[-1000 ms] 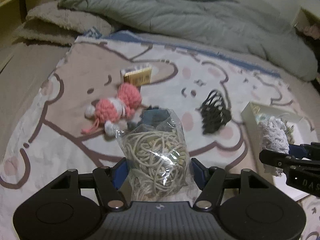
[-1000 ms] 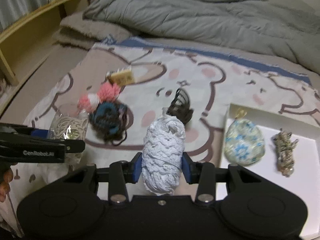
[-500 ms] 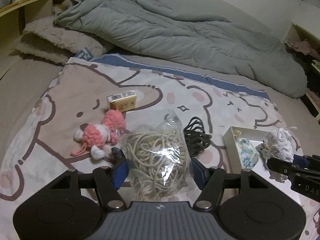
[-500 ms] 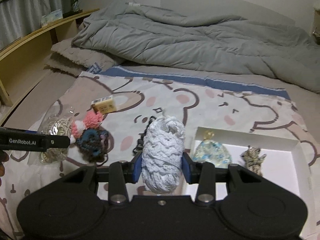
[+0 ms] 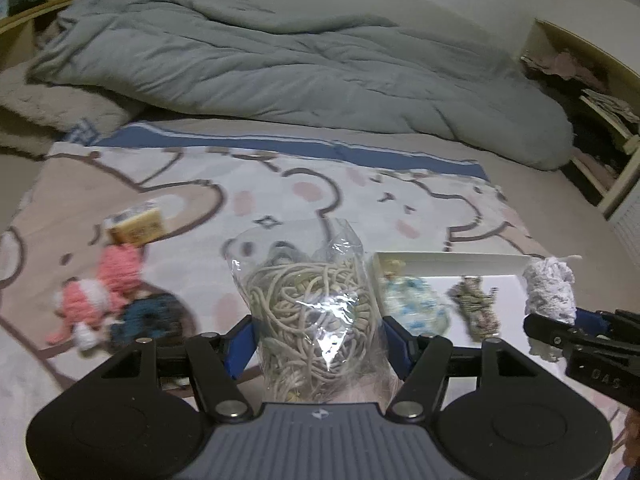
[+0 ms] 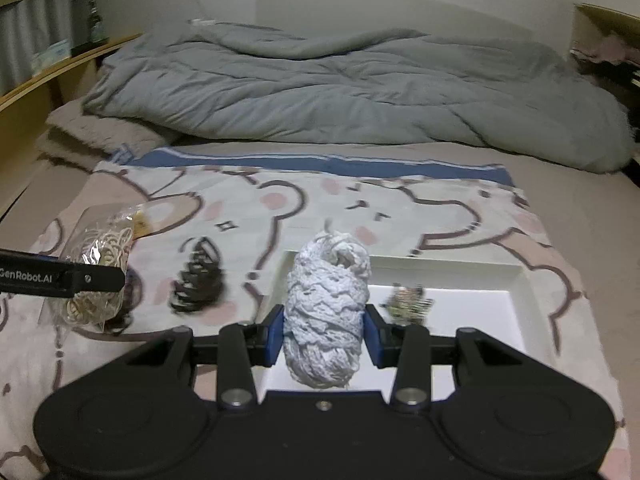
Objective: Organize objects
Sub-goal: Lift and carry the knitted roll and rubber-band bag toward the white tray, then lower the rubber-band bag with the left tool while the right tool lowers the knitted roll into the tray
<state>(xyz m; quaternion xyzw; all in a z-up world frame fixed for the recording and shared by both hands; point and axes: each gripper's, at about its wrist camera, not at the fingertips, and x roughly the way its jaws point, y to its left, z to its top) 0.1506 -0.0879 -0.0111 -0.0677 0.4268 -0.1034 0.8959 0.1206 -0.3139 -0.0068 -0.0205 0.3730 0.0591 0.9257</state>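
Left wrist view, pink crochet toy [image 5: 104,292], yellow box [image 5: 136,226], white tray [image 5: 516,300] nearby

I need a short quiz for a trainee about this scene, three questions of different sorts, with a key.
1. True or false: the left gripper holds a bag of cord.
2. What is between the jaws of the right gripper? A) pink doll B) white lace roll C) black clip
3. Fill in: the green bundle lies inside the white ____.

Key: 1 true; 2 B, the lace roll; 3 box.
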